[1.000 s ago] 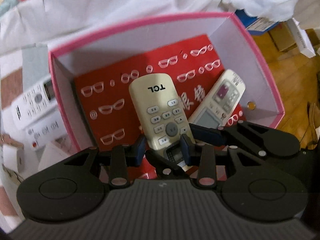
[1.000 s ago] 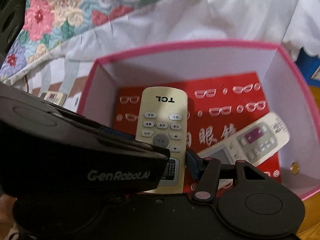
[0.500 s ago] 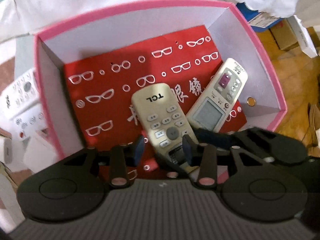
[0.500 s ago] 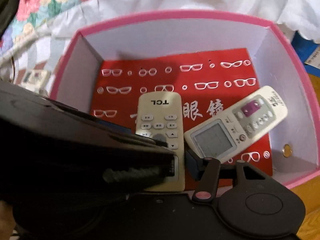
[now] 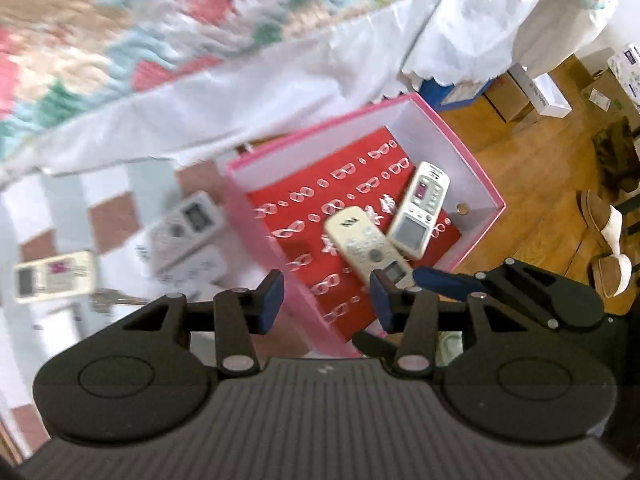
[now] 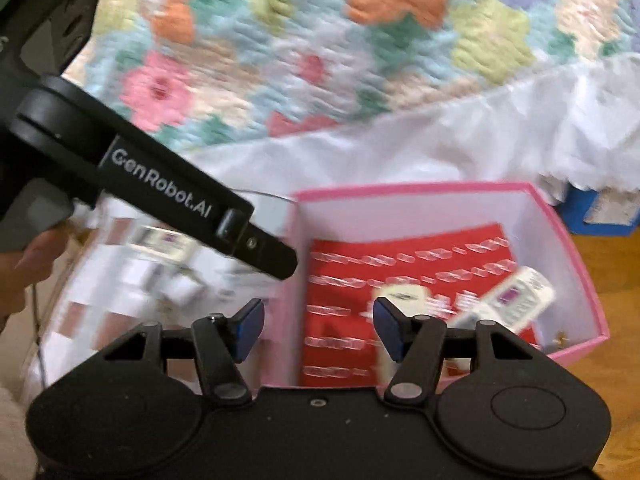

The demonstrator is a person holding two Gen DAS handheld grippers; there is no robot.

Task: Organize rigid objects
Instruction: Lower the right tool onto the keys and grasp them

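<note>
Floral quilt [image 5: 120, 20] fills the upper frame. Centre right, a pink box [image 5: 472, 152] holds two remotes [image 5: 366, 246]. Both the left gripper [image 5: 326, 300] and right gripper [image 6: 318, 326] are opening, empty.

Floral quilt [image 6: 320, 40] above white sheet [image 5: 280, 80]; cardboard boxes [image 5: 520, 100], slippers [image 5: 608, 240] on wood floor [image 5: 520, 168].

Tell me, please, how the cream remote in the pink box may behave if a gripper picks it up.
The cream remote looks like hard plastic, so probably stiff. Its flat, long body should not roll. Its smooth shell may slip between the pads.
</note>
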